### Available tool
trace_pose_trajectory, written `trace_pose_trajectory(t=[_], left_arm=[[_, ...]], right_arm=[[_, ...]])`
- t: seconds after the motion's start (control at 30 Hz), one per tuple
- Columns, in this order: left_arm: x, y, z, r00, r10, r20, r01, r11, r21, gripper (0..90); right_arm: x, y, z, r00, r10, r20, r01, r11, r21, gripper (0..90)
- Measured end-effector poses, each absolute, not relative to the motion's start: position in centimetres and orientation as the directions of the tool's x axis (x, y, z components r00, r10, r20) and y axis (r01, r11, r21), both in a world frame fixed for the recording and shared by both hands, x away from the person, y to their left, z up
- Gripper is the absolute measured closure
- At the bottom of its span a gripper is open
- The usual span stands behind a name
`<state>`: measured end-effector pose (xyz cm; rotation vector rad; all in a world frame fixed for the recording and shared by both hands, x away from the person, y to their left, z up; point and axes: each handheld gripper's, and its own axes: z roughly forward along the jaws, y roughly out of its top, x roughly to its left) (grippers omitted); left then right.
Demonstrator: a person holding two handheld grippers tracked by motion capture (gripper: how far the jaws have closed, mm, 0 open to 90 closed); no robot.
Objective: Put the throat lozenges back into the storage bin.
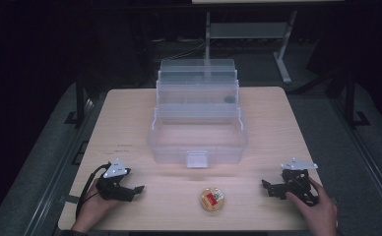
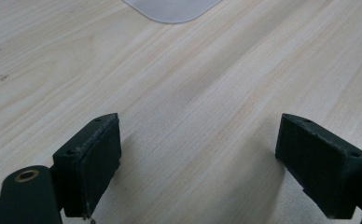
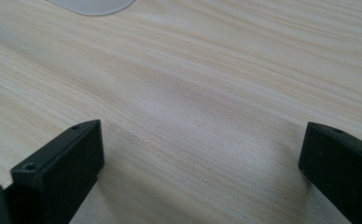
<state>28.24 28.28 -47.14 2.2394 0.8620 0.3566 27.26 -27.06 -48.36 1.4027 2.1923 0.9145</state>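
Left claw (image 1: 139, 189): resting low on the counter (image 1: 125, 123) at its near left corner, held by the person's left hand (image 1: 93, 209). Its jaws stand wide apart with nothing between them; in the left gripper view, bare wood shows in the gap (image 2: 198, 158). A black cable loops from it toward the counter's near edge.

Right claw (image 1: 266, 186): low on the counter at the near right corner, in the right hand (image 1: 317, 209). The jaws are spread wide and hold nothing; in the right gripper view, plain wood grain lies between them (image 3: 202, 163).

Cup (image 1: 212, 199): a small round clear cup with a red and yellow label on its lid, standing near the front edge of the counter. It sits between the two claws, somewhat nearer the right one, and apart from both. Neither claw touches it.

Box (image 1: 197, 129): a large clear plastic box in the middle of the counter, opened out so that its trays step upward toward the far side. A clasp hangs at the front of its bottom tub. It stands behind the cup and well apart from both claws. A small dark thing lies in one upper tray; what it is I cannot tell.

Box corner: a rounded pale edge at the top of each gripper view (image 2: 172, 11) (image 3: 93, 5).

Counter: light wood, with a few faint marks on its left part.
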Motion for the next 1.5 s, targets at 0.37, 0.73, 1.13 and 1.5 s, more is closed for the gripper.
trace_pose_trajectory(t=[0.37,0.73,1.13,1.5], left_arm=[[28.5,28.2,-46.1,0.74,0.673,-0.017,0.501,-0.533,0.682,13.7],[28.5,27.4,-45.4,0.765,0.643,-0.03,0.49,-0.552,0.675,13.8],[28.2,25.8,-44.3,0.797,0.603,-0.033,0.462,-0.573,0.677,14.0],[28.2,24.8,-43.4,0.81,0.586,-0.035,0.444,-0.574,0.688,14.3]], right_arm=[[27.3,-27.1,-48.4,-0.429,0.903,0.028,0.655,0.29,0.698,0.0],[27.3,-27.1,-48.4,-0.429,0.903,0.028,0.655,0.29,0.698,0.0],[27.3,-27.1,-48.4,-0.429,0.903,0.028,0.655,0.29,0.698,0.0],[27.3,-27.1,-48.4,-0.429,0.903,0.028,0.655,0.29,0.698,0.0]])
